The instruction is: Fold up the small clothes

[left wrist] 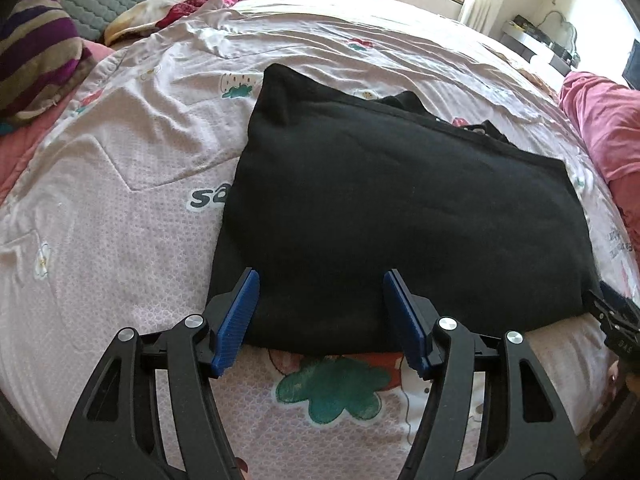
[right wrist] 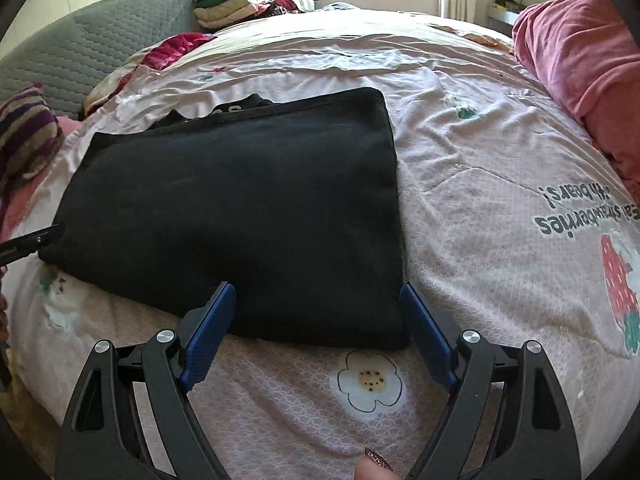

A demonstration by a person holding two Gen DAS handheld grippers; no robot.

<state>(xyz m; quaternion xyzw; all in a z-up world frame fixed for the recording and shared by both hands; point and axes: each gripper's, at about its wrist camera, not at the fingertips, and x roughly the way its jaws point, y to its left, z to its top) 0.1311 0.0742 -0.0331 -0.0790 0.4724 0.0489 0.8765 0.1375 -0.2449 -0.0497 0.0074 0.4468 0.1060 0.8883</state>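
On the bed, spread with a pink strawberry-print cover, a black garment lay flat in a rough rectangle, already doubled over, with a second layer and some white lettering peeking out along its far edge. Both hand-held grippers pointed steeply down at its near hem. The left hand-held gripper had its blue pads apart, straddling the near left part of the hem, with cloth lying between the jaws but not pinched. The right hand-held gripper stood wider open over the near right corner, one pad above the cloth and the other just off its side edge, also gripping nothing.

Judging by this, the step in hand was taking hold of the near edge at 2 points for the next fold. To do it well, each gripper should probably slide its lower pad under every layer before closing, so the stack lifts as one. The 2 grips ought to sit level with each other, then carry the hem straight to the far edge, keeping the cloth taut to avoid a slanted crease
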